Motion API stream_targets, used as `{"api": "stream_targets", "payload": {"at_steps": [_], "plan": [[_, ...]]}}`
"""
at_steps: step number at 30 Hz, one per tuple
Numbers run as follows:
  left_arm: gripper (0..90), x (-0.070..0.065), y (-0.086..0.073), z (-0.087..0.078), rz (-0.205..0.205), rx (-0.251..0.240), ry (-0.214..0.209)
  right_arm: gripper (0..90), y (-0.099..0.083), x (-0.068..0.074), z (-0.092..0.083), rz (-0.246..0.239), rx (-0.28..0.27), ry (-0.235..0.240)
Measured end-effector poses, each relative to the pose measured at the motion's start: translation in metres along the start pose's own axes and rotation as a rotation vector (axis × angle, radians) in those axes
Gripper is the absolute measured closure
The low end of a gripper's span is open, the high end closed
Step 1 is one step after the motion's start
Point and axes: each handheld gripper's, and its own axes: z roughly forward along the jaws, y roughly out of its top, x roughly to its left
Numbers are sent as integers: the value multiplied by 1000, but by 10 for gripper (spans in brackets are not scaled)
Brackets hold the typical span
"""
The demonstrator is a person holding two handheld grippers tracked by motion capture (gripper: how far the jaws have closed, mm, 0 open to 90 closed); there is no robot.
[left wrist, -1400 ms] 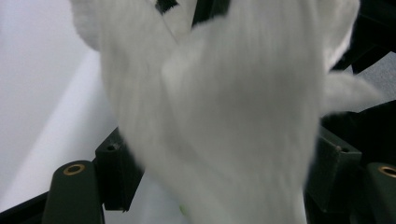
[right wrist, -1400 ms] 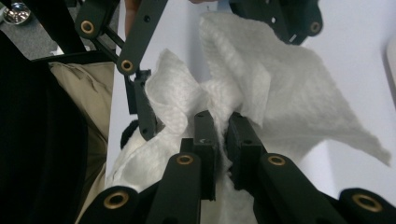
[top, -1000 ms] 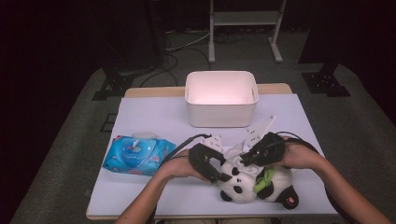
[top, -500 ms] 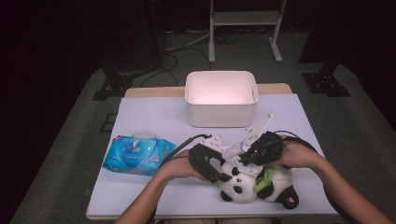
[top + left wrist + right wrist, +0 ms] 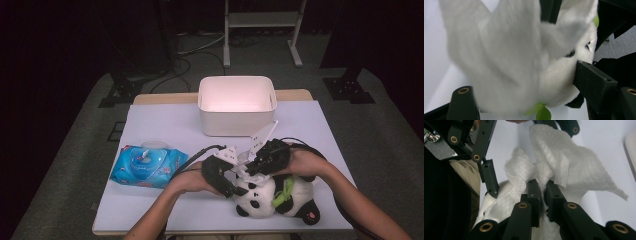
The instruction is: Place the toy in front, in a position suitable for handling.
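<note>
- Panda toy (image 5: 260, 197) lies on its side at the near edge of the counter (image 5: 165, 200), right of middle.
- Right gripper (image 5: 543, 191) is pinched tight on a white wipe (image 5: 564, 167), just above the panda's head.
- Left gripper (image 5: 524, 100) has its jaws around the panda's head, pads pressing the fur.
- Blue wipes pack (image 5: 148, 166) sits to the left, white bin (image 5: 237, 105) at the back.

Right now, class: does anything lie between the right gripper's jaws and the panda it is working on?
Yes. The right gripper is shut on a white wipe, and that wipe lies between its jaws and the panda. The left gripper clamps the panda's head from the side.
</note>
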Motion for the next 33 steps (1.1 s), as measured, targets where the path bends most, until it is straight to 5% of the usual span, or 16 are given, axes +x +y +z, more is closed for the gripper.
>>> {"api": "stream_targets", "payload": {"at_steps": [7,20,33], "plan": [[251,1,1,1,3,9,9,826,-13,5,-13,8,3,-33],[252,11,-2,3,-55,-14,27,826,-44,14,-29,44,11,-69],[270,21,0,6,-86,-12,46,825,-28,23,-22,-11,-5,-53]]}}
